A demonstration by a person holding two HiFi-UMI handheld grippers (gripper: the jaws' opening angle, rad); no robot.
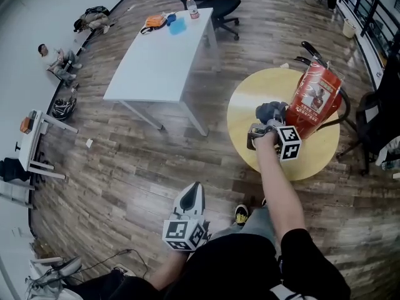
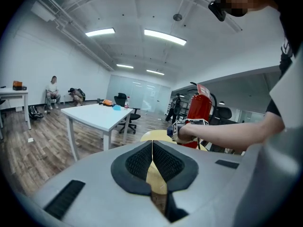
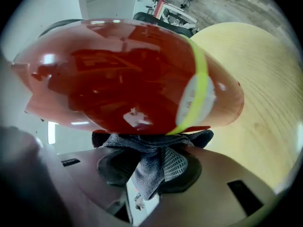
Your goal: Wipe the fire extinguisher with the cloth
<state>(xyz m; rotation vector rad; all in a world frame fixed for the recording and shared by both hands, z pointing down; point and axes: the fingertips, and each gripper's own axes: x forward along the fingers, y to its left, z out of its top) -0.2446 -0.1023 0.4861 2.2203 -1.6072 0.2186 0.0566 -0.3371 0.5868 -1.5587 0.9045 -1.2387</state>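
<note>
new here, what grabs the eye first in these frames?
The red fire extinguisher on the round yellow table, at the head view's right, stands out most. The right gripper is shut on a gray cloth that is pressed against the extinguisher's side. The left gripper hangs low over the wood floor, jaws together and empty.

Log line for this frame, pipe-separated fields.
right tongs: shut on cloth, pressed against fire extinguisher | left tongs: shut, empty | fire extinguisher: on round table
</note>
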